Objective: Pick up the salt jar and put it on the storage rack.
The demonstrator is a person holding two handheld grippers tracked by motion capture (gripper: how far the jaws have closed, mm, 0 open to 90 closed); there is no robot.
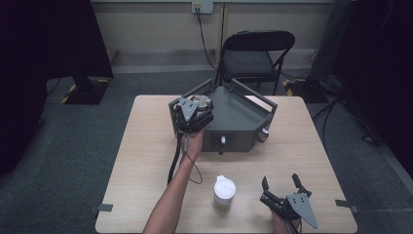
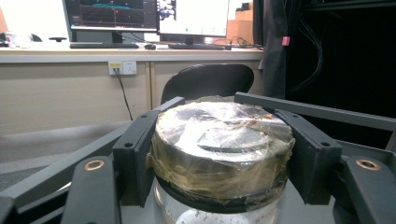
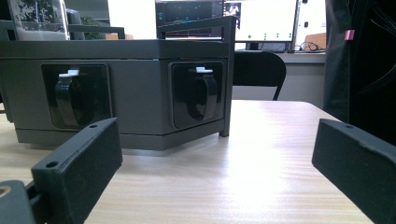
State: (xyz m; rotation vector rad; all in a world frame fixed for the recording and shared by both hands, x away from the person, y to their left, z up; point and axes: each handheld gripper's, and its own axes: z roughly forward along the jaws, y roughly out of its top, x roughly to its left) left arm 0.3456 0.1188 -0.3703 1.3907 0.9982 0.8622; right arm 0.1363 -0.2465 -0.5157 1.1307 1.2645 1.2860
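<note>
Black left tongs (image 2: 219, 163) clamp a round, tape-wrapped glass jar lid (image 2: 222, 144); right tongs (image 1: 281, 188) gape wide.

Left forearm (image 1: 168, 204) enters from the near edge and extends away toward the far left of the table, wrist straight. Left hand (image 1: 193, 141) carries the left gripper (image 1: 194, 113), grey plate uppermost, cable trailing back along the arm. Its jaws are clamped on the tape-wrapped lid (image 2: 219, 144) of a jar, pads pressing both sides. Right gripper (image 1: 281, 189) sits near right, low over the table, jaws spread wide with nothing between them; the right hand (image 1: 280, 223) is barely visible at the near edge.
</note>
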